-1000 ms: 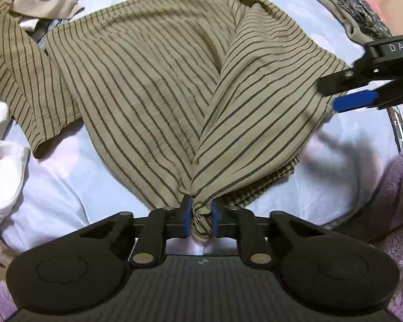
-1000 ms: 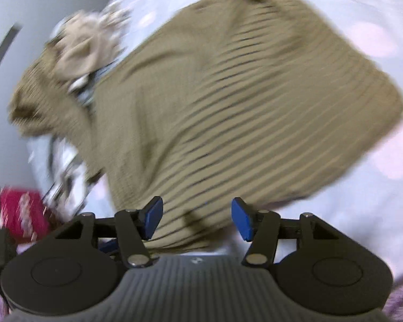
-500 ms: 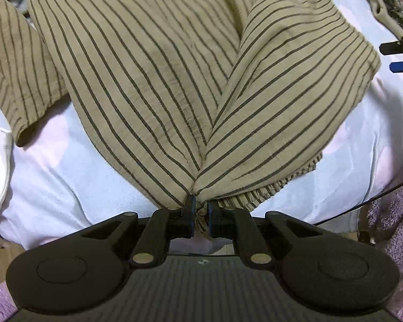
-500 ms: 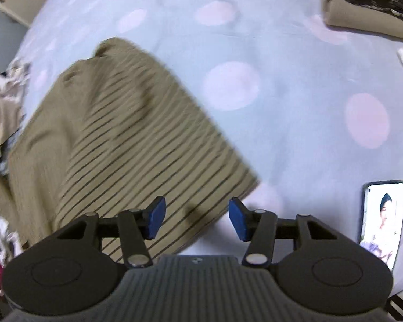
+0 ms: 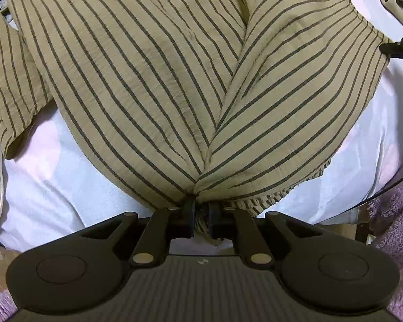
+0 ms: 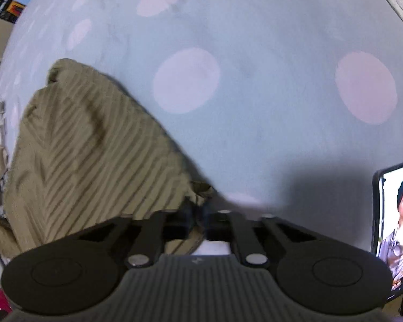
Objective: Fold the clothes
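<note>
Both the left hand-held gripper point(image 5: 201, 216) and the right hand-held gripper point(image 6: 198, 214) pinch the striped shirt point(image 5: 174, 80); the right one's thin corner bite could slip under tension.

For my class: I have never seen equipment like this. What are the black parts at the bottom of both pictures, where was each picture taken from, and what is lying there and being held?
No robot here: a person holds a two-finger gripper in each hand, with a camera on each looking forward along its fingers. The black parts are those grippers seen from behind.

In the left wrist view, the left gripper is shut on a bunched corner of the striped olive garment, which is spread over a pale blue bedsheet with pink dots.

In the right wrist view, which is blurred, the right gripper is shut on another edge of the same garment. A phone with a lit screen lies at the right.
</note>
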The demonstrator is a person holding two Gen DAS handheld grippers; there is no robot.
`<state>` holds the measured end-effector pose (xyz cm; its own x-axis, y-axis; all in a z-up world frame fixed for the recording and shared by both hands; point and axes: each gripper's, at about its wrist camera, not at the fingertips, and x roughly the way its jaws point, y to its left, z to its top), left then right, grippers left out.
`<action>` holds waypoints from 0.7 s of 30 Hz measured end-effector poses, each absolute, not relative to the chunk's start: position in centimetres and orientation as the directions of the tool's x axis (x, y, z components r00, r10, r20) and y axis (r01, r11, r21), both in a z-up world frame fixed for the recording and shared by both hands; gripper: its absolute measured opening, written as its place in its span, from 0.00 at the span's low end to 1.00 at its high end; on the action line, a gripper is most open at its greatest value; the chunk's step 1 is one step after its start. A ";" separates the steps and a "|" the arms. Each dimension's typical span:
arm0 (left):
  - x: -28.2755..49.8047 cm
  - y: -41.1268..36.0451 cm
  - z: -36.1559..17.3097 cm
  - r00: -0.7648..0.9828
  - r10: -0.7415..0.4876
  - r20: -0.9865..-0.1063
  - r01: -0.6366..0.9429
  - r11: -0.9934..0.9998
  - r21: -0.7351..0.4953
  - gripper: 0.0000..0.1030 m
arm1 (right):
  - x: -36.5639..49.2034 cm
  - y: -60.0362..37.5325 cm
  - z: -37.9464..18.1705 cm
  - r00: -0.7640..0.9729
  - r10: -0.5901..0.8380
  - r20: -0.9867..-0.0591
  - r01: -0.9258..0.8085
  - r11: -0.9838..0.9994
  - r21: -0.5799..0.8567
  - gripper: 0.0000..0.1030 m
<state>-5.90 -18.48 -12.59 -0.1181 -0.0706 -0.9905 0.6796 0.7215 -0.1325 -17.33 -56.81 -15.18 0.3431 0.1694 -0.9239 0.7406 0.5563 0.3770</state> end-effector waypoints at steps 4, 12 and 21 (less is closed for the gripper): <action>-6.1 -18.5 -12.5 -0.118 -0.075 -0.990 0.686 0.715 -0.136 0.07 | -15.6 -55.5 -11.7 0.397 0.151 -0.905 0.674 0.622 0.400 0.03; -6.7 -18.0 -12.5 -0.103 -0.113 -0.988 0.690 0.707 -0.153 0.07 | -7.5 -50.2 -2.7 0.511 0.149 -0.847 0.451 0.792 0.411 0.02; -8.0 -17.5 -12.4 -0.057 -0.163 -0.985 0.713 0.684 -0.154 0.07 | 0.7 -39.3 2.6 0.561 0.217 -0.799 0.195 0.903 0.383 0.02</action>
